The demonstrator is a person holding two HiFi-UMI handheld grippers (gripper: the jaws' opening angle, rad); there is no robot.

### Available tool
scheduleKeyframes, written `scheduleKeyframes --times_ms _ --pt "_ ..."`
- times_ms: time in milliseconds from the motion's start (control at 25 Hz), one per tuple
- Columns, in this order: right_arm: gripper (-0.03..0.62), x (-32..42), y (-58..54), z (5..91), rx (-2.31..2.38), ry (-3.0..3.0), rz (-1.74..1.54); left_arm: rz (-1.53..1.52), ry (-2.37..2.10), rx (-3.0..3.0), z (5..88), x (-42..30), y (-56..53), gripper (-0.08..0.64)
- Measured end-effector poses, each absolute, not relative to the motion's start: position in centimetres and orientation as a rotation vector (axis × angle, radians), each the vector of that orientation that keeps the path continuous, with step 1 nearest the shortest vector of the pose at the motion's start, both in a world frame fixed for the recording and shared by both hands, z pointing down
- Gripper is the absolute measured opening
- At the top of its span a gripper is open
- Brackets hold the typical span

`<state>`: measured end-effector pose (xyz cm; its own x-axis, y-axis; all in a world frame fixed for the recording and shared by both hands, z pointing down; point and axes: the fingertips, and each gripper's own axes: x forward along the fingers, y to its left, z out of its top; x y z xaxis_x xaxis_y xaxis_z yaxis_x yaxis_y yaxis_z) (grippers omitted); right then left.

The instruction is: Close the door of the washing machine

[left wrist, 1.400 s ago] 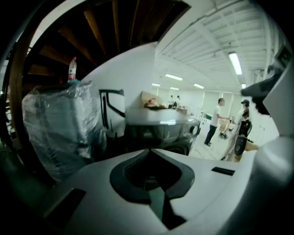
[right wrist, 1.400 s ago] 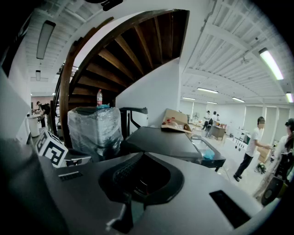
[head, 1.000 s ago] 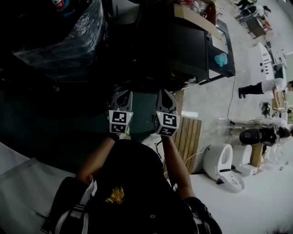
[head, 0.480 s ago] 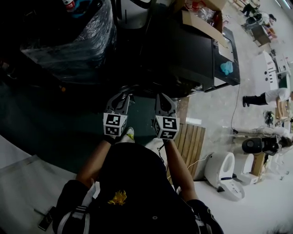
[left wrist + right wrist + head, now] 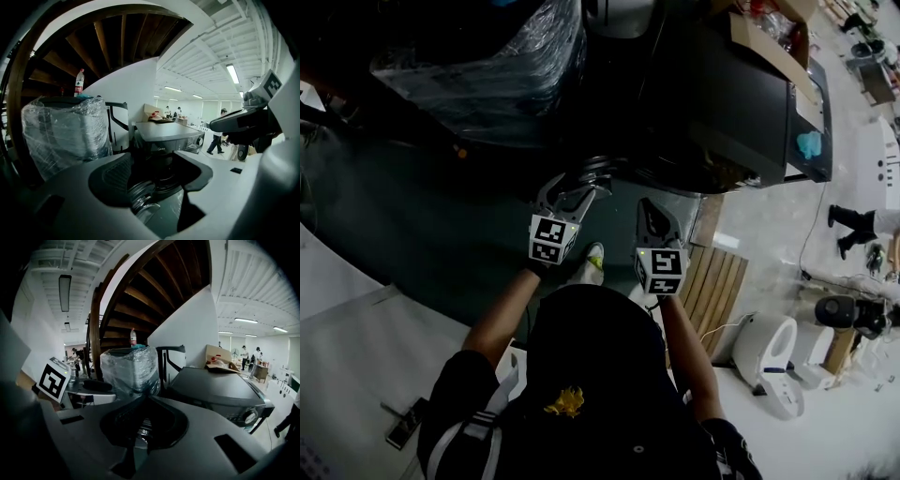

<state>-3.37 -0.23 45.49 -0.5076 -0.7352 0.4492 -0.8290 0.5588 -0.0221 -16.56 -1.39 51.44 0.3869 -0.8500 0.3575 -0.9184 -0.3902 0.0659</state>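
The dark washing machine (image 5: 722,112) stands ahead of me, its grey top (image 5: 166,131) and control knob (image 5: 250,417) in sight. Its round door, with a chrome rim (image 5: 139,199), hangs open low at the front. My left gripper (image 5: 577,187) points at that door from close by; its jaws are opening and nothing is between them (image 5: 157,164). My right gripper (image 5: 649,208) is beside it on the right, also aimed at the machine's front. Its jaw tips meet with nothing held (image 5: 143,398). The door rim shows dimly behind them.
A plastic-wrapped appliance (image 5: 487,66) with a bottle (image 5: 78,82) on top stands left of the machine. A cardboard box (image 5: 769,42) lies on the machine. A wooden pallet (image 5: 717,291) and white toilet (image 5: 769,352) are at the right, with people farther off.
Both grippers have moved forward and down toward the machine's front. The left gripper's jaws went from shut to spread wide. The right gripper's jaws stay together.
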Motion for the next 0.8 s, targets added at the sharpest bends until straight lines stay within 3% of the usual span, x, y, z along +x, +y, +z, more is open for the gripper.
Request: scheduleKeyframes --times_ms 200,800 --pt "0.032 -4.7 1.2 47.5 1.198 -2.399 0.379 0.445 -1.554 2.369 53.6 -18.0 -2.0 0.344" --pt "0.032 -4.5 4.5 51.6 1.120 -2.331 0.482 0.764 -1.453 2.304 66.0 -23.5 -7.6 0.348"
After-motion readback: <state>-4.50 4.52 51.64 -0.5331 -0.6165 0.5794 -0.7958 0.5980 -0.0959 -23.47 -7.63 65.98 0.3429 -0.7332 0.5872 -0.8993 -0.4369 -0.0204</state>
